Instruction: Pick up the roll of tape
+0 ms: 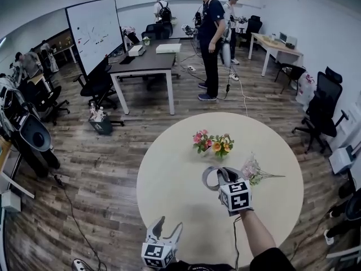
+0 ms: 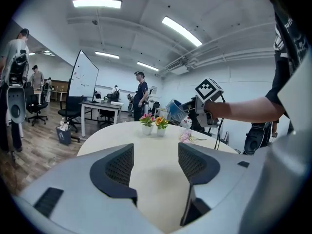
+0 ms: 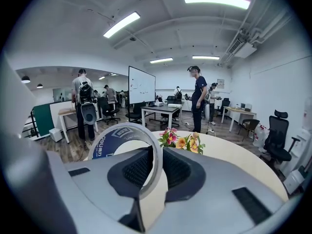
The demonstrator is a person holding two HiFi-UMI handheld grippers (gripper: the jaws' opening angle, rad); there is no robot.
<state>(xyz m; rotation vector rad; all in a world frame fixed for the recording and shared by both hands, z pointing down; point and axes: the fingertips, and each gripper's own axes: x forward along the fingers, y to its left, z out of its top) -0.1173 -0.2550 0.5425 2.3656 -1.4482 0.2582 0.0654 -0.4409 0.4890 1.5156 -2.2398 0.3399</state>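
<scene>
The right gripper [image 3: 155, 155] is clenched on the roll of tape [image 3: 127, 145]. A stretch of the pale ring is pinched between the two dark pads, and the roll is held on edge, its blue printed side turned to the left of the right gripper view. In the left gripper view the roll is seen in the air, clear of the bench [image 1: 169, 179] and above its far right part.

The left gripper [image 2: 155, 160] is released: its jaws are set apart and only the bare white top is seen between them. In the head view it is held low at the near edge of the round bench, well apart from the right gripper.

Two small pots of flowers [image 1: 213, 144] are placed side by side near the middle of the bench, just beyond the held roll. A spray of pink blossoms [image 1: 254, 171] is laid flat on the top, just to the right of the right gripper.

Farther off, across the wooden floor [image 1: 101, 174], a whiteboard [image 1: 95, 30] and a standing person [image 1: 210, 44] are seen.
</scene>
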